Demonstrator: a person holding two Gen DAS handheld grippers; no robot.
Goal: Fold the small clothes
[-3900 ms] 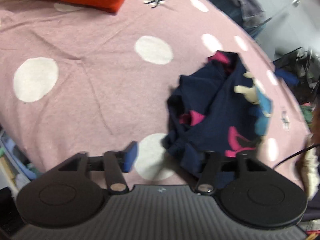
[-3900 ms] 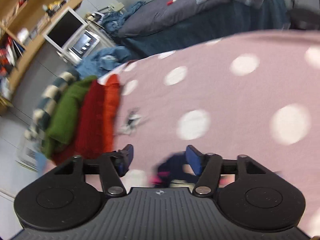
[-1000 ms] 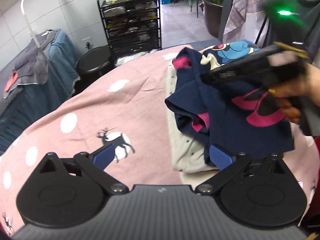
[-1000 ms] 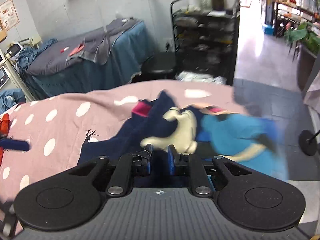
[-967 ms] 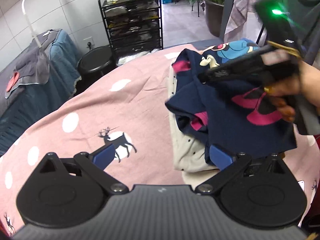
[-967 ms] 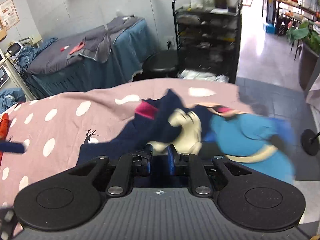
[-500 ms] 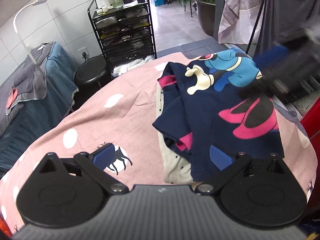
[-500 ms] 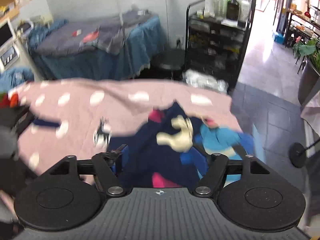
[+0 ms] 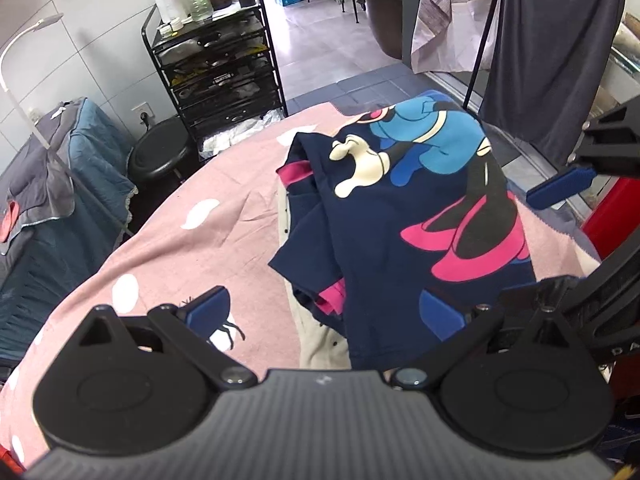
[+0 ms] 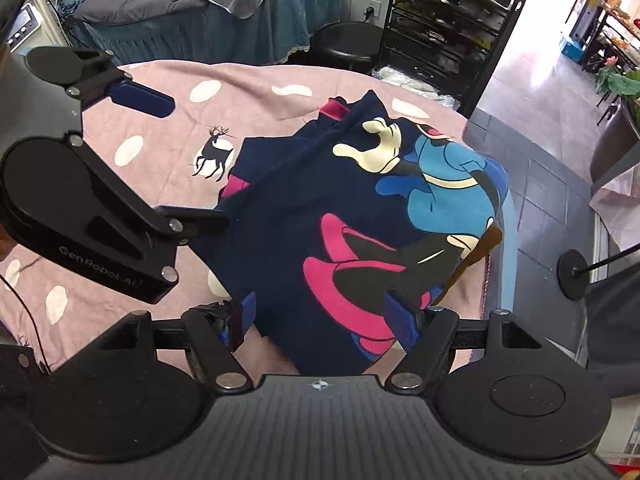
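A navy shirt (image 9: 384,240) with a blue, pink and cream cartoon print lies loosely spread on the pink dotted bedspread (image 9: 168,248). It partly covers a cream garment (image 9: 320,344). My left gripper (image 9: 324,312) hovers open over the shirt's near left edge, touching nothing. In the right wrist view the shirt (image 10: 320,216) fills the middle, and my right gripper (image 10: 322,320) stands wide open above its near hem, empty. The left gripper (image 10: 196,162) shows at the left there, and the right gripper (image 9: 548,240) at the right edge of the left wrist view.
The bedspread's edge (image 10: 486,280) drops off just right of the shirt, onto tiled floor. Beyond the bed stand a black shelf cart (image 9: 224,72) with bottles, a black stool (image 9: 160,156) and a blue-draped table (image 10: 208,20). Grey clothes (image 9: 552,48) hang at the right.
My right gripper, shut on the shirt a second ago, has opened wide and lifted away. The shirt now lies flatter on the bed. My left gripper stayed open and rose a little.
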